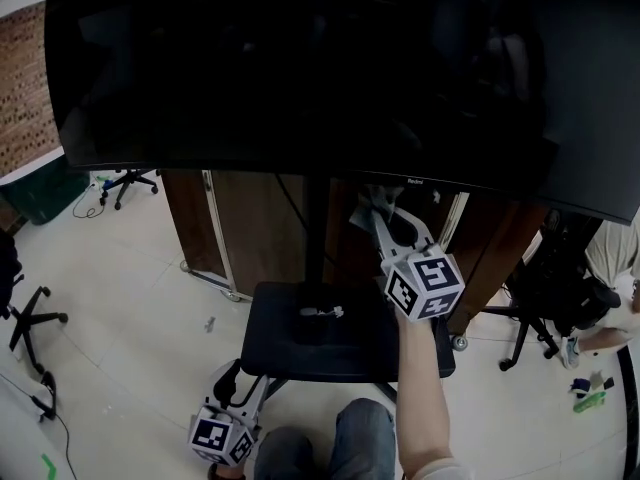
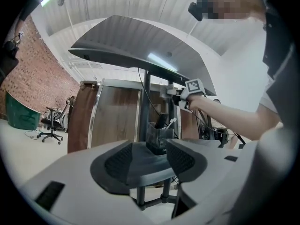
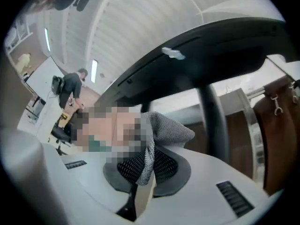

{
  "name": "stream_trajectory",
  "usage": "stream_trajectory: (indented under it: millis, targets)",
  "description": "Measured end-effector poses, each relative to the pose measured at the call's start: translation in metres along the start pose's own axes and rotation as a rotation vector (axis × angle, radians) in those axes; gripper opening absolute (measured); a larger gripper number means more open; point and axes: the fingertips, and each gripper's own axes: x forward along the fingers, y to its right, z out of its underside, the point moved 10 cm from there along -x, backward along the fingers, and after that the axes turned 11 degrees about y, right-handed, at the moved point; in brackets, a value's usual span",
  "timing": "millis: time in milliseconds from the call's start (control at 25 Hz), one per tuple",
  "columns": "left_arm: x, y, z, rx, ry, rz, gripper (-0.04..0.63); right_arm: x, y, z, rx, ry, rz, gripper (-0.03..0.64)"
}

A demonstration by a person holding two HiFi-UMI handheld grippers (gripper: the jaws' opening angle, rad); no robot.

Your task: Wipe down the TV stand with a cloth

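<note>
The TV stand has a black pole [image 1: 316,218] under a big black TV [image 1: 300,68] and a black shelf [image 1: 385,353] low down. My right gripper [image 1: 376,211] is raised beside the pole, just under the TV's lower edge, shut on a grey cloth [image 1: 366,206]. In the right gripper view the cloth [image 3: 166,130] bunches out of the jaws, with the pole [image 3: 213,121] just to its right. My left gripper [image 1: 243,383] hangs low at the shelf's front left corner, open with nothing in it. In its own view the shelf [image 2: 143,165] shows between the pads.
A small clear holder [image 2: 158,136] with a few items stands on the shelf by the pole. Wooden cabinets [image 1: 250,228] stand behind the stand. Office chairs [image 1: 130,180] are at the left and another chair [image 1: 560,298] at the right, next to a person [image 1: 615,258].
</note>
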Motion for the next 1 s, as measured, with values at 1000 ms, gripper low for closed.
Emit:
stream_trajectory:
  millis: [1000]
  targets:
    - [-0.016, -0.009, 0.019, -0.066, 0.006, 0.076, 0.233, -0.1, -0.107, 0.129, -0.035, -0.728, -0.231, 0.028]
